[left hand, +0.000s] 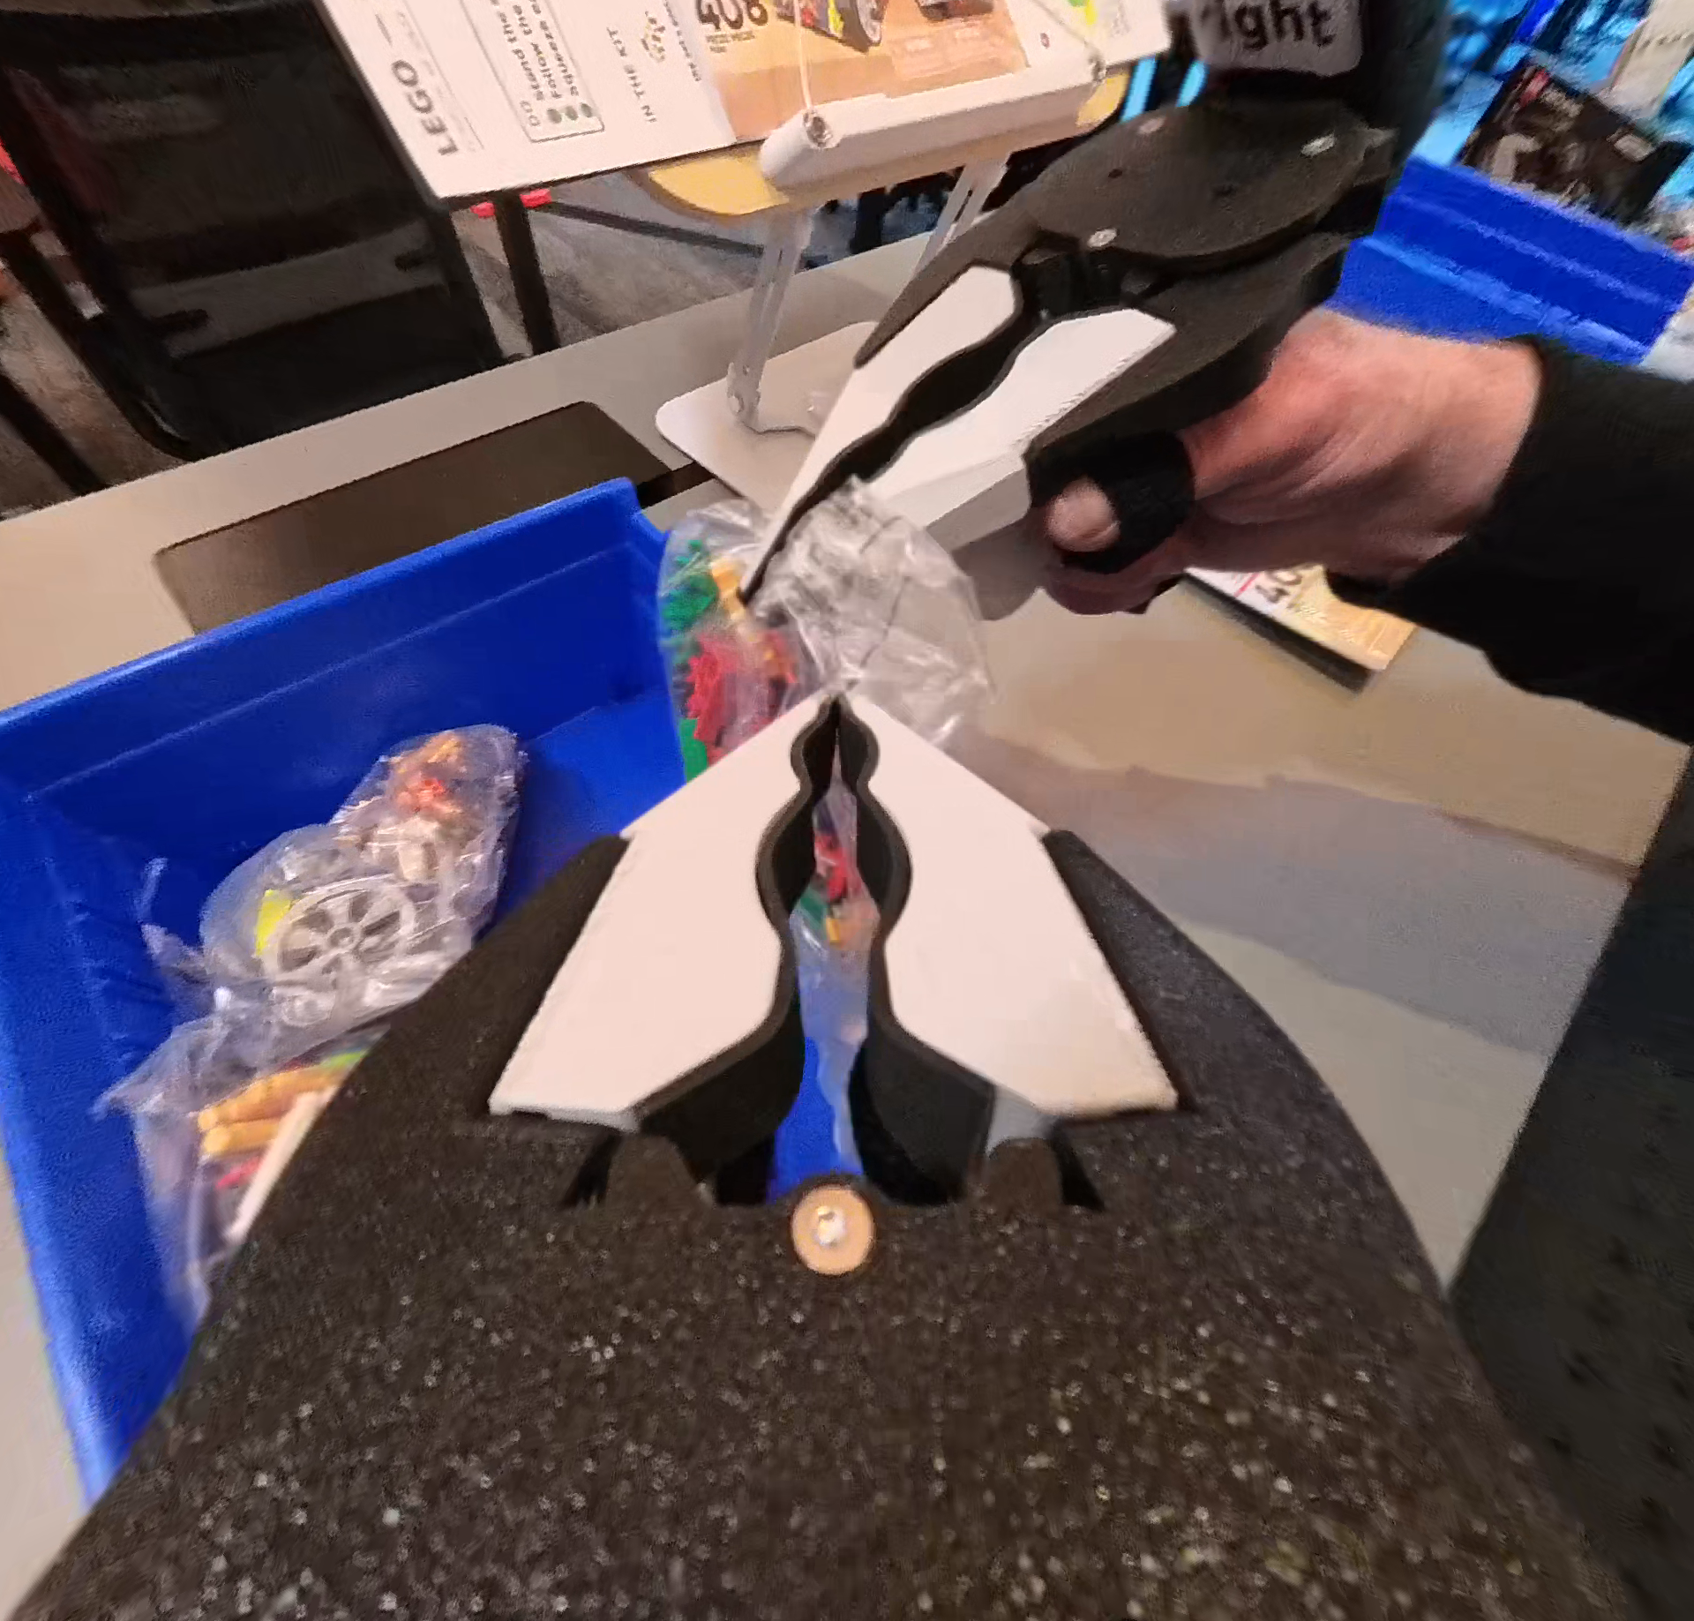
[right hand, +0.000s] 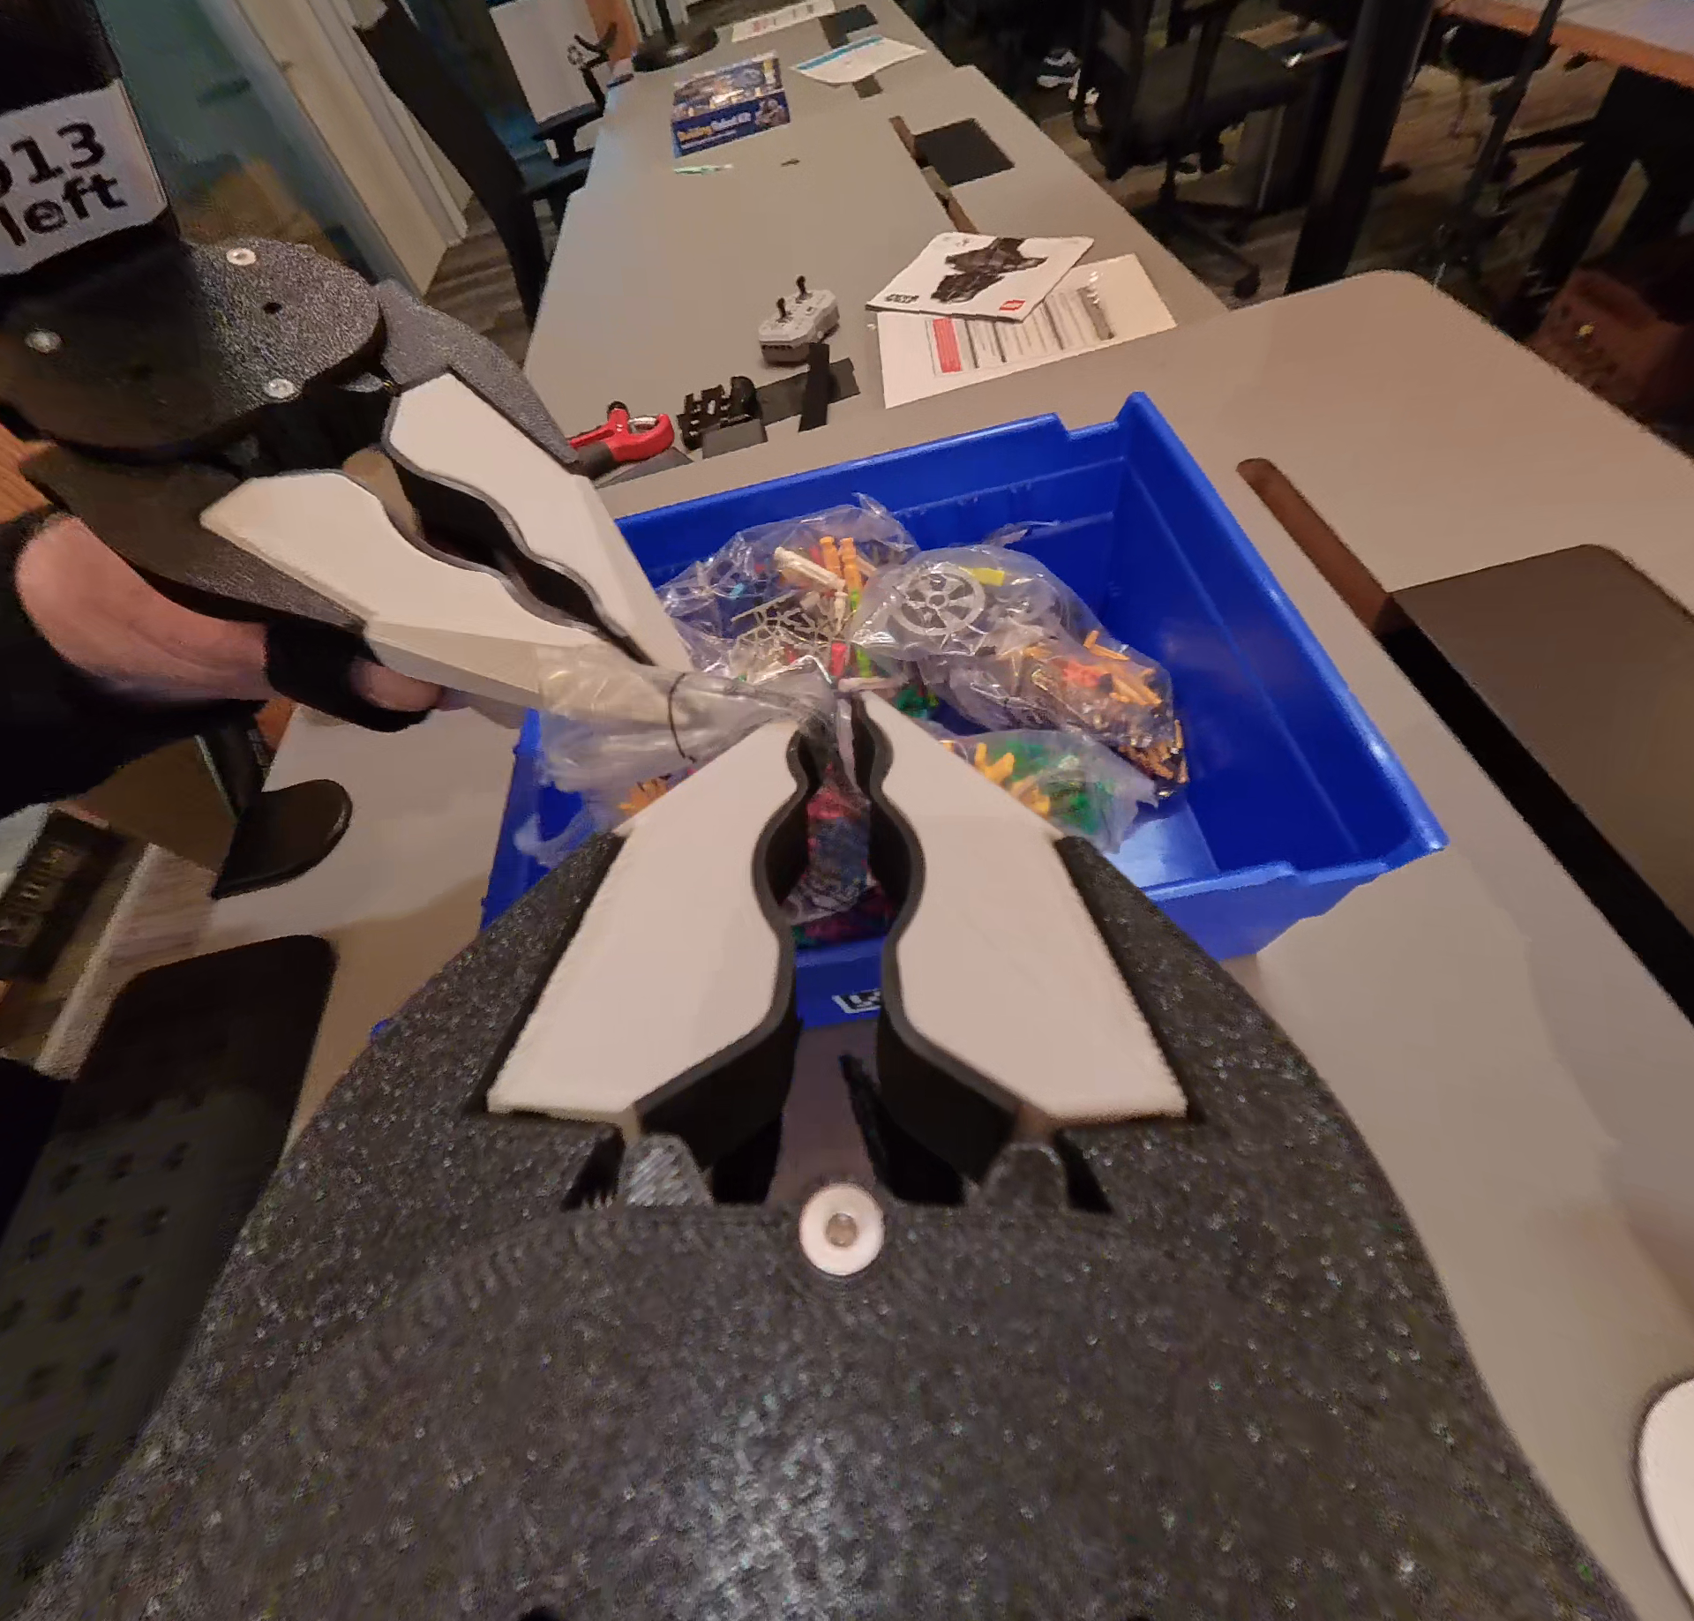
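Above the near edge of the blue bin (right hand: 1283, 660), a clear plastic bag of small coloured pieces (left hand: 807, 623) is held up between 2 sets of tongs. The left tongs (left hand: 836, 706) are pressed together on one part of the bag's film, which runs down through the gap between their fingers. The right tongs (right hand: 848, 706) are likewise clamped on the twisted neck of the same bag, with the coloured pieces seen hanging below their tips. In the bin, more clear bags are seen, among them one with a grey spoked wheel (right hand: 935, 601) and one with orange pegs (right hand: 1100, 688). The bin is set on a grey surface (right hand: 1375, 1119). Behind it, a booklet stand (left hand: 779, 312) is seen on the surface, with a printed box (left hand: 697, 28) propped on it.
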Tool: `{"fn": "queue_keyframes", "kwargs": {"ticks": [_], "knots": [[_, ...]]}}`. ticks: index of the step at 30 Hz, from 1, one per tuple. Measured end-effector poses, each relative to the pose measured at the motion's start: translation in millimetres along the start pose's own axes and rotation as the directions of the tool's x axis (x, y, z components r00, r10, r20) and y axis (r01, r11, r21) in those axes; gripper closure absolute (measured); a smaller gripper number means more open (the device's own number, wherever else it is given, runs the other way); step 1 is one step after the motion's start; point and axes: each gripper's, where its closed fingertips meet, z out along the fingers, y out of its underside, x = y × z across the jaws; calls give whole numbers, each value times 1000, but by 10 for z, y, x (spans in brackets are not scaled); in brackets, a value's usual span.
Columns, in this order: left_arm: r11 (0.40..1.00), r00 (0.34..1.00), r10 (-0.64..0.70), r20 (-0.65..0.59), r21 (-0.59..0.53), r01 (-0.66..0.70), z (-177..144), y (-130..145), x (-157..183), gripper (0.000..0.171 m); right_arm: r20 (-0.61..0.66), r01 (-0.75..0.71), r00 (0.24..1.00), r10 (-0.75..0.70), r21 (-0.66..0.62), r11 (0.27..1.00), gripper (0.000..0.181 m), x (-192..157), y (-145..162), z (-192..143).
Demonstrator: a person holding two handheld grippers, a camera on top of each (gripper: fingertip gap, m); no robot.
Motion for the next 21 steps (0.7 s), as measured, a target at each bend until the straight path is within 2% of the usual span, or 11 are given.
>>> {"fn": "queue_keyframes", "kwargs": {"ticks": [1,4,6,7,9,12,15,18,20,21], "knots": [[999,998,-36,-54,3,36,-10,-4,64,171,1,-2,1000,2,-11,1000,181,-4,9,-4],[999,989,-43,-138,-9,42,-34,42,175,153,25,-3,1000,4,-9,1000,181,-50,7,4],[1000,997,-16,-80,-25,14,-11,85,104,127,45,-7,999,8,-22,1000,181,-85,30,25],[999,997,-15,-78,-34,12,8,103,107,125,59,-5,998,6,-21,1000,181,-114,29,31],[998,997,-7,-82,-57,3,60,152,131,131,77,11,997,-9,-14,1000,181,-168,11,37],[998,998,19,-53,-63,-22,88,192,113,169,83,65,995,-61,-44,997,177,-220,42,34],[998,999,17,-28,-60,-19,36,220,53,171,56,143,989,-138,-94,985,159,-198,96,-21],[997,996,-68,-55,-28,66,-18,213,42,171,14,225,974,-225,-152,963,135,-144,99,-128],[990,987,-139,-76,13,140,-64,168,13,171,-2,228,973,-230,-136,964,123,-145,30,-221],[985,984,-164,-74,41,167,-93,135,-21,171,-19,221,974,-224,-116,968,124,-140,-20,-274]]}}
